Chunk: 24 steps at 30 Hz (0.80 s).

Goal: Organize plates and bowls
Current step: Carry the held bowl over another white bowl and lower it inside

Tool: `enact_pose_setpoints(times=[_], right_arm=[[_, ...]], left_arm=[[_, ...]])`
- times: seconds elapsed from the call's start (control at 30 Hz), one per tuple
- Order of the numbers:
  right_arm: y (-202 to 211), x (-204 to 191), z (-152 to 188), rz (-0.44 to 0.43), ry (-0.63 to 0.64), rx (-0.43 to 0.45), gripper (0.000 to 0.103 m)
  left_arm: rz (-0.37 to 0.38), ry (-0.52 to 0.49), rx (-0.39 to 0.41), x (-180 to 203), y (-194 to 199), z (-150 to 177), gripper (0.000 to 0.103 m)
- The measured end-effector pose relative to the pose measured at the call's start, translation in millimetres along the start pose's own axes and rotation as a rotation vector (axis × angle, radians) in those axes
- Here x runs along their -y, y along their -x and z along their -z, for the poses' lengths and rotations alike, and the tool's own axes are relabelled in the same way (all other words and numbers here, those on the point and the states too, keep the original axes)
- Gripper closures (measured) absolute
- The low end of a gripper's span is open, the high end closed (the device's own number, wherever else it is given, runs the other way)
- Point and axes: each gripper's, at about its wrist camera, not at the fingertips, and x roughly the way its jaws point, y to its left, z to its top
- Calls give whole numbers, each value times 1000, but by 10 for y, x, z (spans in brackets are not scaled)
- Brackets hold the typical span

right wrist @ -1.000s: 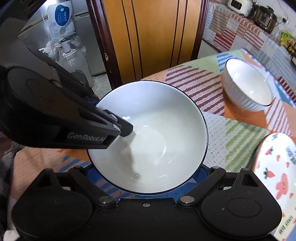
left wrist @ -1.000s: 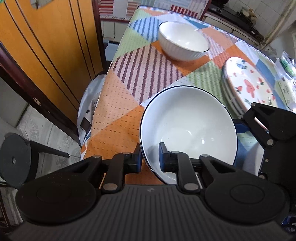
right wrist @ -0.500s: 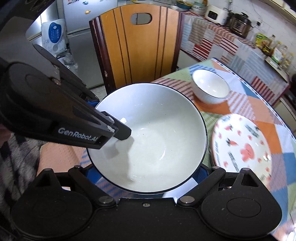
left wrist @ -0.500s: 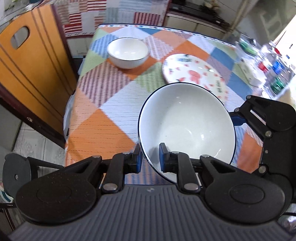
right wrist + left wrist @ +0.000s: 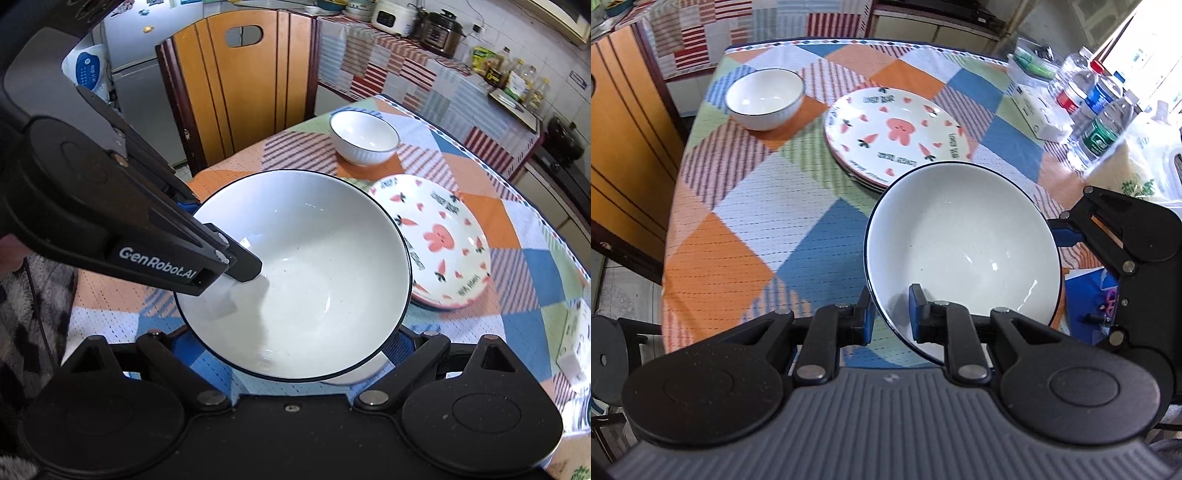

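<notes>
**Large bowl held over the table by both grippers**

The big white bowl (image 5: 964,254), rimmed in dark blue, hangs above the patchwork tablecloth (image 5: 746,218), clear of the stack of plates (image 5: 897,134) behind it. The left gripper (image 5: 891,317) pinches the bowl's near rim: one blue pad sits outside the wall, the other inside, nearly pressed together with only the wall between them. The right gripper (image 5: 291,343) spans the bowl from beneath, its blue-padded fingers (image 5: 400,347) showing at either side of the bowl; whether they press on the wall or only flank it I cannot tell.

Writing: the arm of the left gripper, seen only from the right wrist, carries white lettering "GenRobot.AI" (image 5: 157,264). The top plate bears a pink rabbit-like face, carrots and hearts, with rim wording that reads roughly "LOVELY BEAR". The bottle labels are too small to read.

The small white bowl (image 5: 764,98), ribbed on the outside, stands apart on an orange patch, beside the plates.

Only the left wrist view shows the water bottles (image 5: 1097,110) with red, blue and green labels at the table's far right, a white box (image 5: 1039,110) near them, and a round black stool (image 5: 607,360) on the floor. Only the right wrist view shows the wooden chair (image 5: 240,88) with its cut-out handle, a fridge (image 5: 136,62), a white and blue bag, the rice cookers (image 5: 417,16) and condiment bottles on the counter.
</notes>
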Motion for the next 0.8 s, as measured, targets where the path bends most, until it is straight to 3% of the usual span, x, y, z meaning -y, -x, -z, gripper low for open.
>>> enact_pose_setpoints(times=[0.63,0.8], right_arm=[[-312,491,330,-25,-60,-34,7],[-377,520,358,-41,-69,-47,8]], left_arm=[[29,-26,-145,206,-719,-271,84],[6,-46,-144,227,-735,-238,84]])
